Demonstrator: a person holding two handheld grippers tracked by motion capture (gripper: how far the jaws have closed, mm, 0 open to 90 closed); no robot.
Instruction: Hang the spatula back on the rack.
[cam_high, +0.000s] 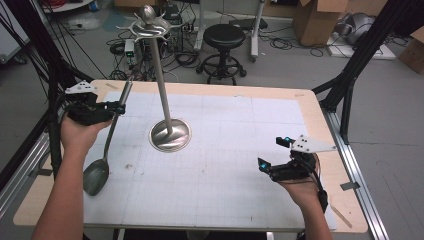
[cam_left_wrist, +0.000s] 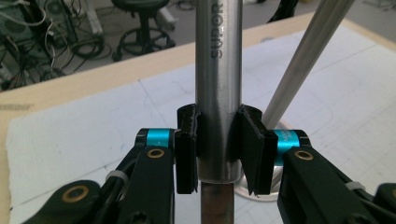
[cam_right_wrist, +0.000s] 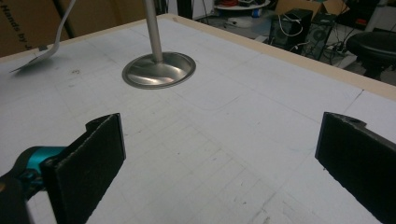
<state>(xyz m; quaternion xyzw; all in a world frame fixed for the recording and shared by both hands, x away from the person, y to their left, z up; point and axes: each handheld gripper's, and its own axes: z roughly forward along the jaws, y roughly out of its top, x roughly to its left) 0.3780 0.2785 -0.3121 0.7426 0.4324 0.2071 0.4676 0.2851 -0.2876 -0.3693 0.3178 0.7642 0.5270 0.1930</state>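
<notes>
L gripper (cam_left_wrist: 218, 154) was clamped on the handle of a big metal ladle (cam_high: 107, 145): in the left gripper view both black pads pressed the sides of the steel handle tube, w/ a brand name stamped lengthwise on it just above the pads & a copper-coloured section showing just below them. In the high view the L gripper (cam_high: 119, 106) sat at the table's left side, jaws pointing right, gripping the handle near its upper end. The ladle hung tilted, handle tip up & away from the person, bowl down near the front-left part of the table; couldn't tell whether the bowl touched the surface.

R gripper (cam_right_wrist: 219, 163) had its jaws wide apart, nothing betw. them, just white gridded mat below. In the high view the R gripper (cam_high: 277, 155) was at the right-front of the table, well apart from the ladle, jaws aimed left toward the centre.

A utensil stand (cam_high: 167, 112) stood on the mat betw. the two grippers, closer to the L one: round steel base, thin pole, hooked top w/ a knob. The table (cam_high: 320, 125) was light wood w/ the white mat over most of it. A black stool (cam_high: 223, 47) stood on the floor behind.
</notes>
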